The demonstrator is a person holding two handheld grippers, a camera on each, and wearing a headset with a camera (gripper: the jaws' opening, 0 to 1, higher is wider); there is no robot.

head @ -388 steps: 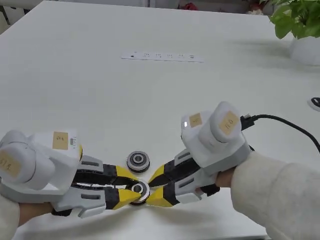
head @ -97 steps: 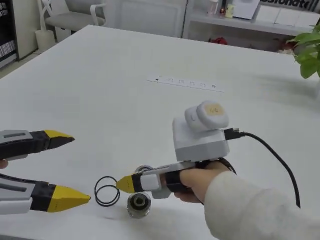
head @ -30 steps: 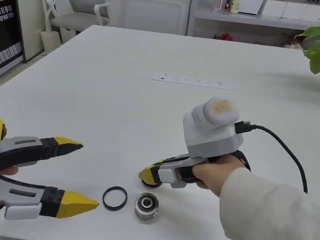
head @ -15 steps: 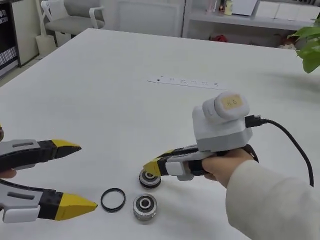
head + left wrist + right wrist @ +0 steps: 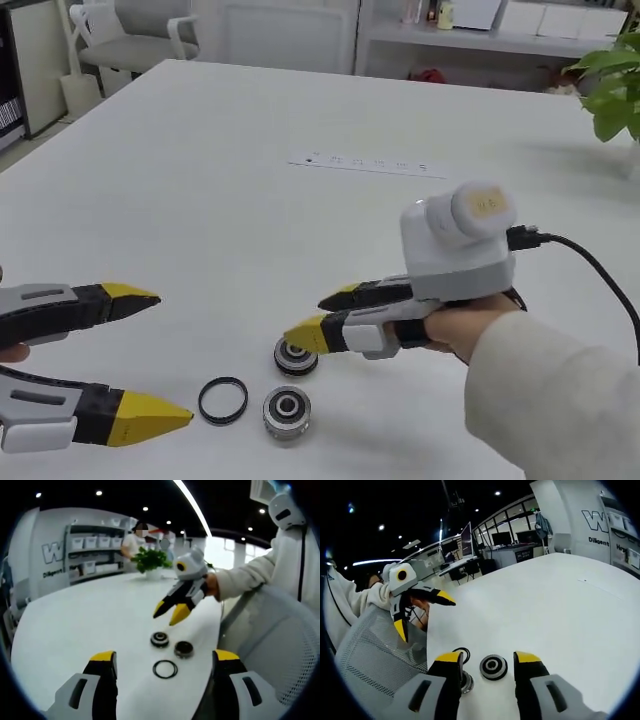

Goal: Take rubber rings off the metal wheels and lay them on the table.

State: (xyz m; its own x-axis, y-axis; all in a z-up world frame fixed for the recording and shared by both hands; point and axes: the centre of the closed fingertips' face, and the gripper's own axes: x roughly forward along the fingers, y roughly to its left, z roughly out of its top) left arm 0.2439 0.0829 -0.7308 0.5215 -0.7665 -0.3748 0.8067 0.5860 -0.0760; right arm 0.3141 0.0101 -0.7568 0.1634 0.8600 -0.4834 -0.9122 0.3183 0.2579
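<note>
While the left gripper (image 5: 148, 356) hangs wide open, empty, a loose rubber ring (image 5: 222, 400) lies flat on the table (image 5: 250, 200); just right, a bare wheel (image 5: 287, 411); beside it a dark-rimmed wheel (image 5: 296, 357); right gripper (image 5: 318, 317) just above, half open, empty.

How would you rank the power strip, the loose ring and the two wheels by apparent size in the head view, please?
1. The power strip: the longest, though it lies farthest from the camera.
2. The loose ring, the near wheel and the far wheel: about alike, so I would not rank them.
</note>
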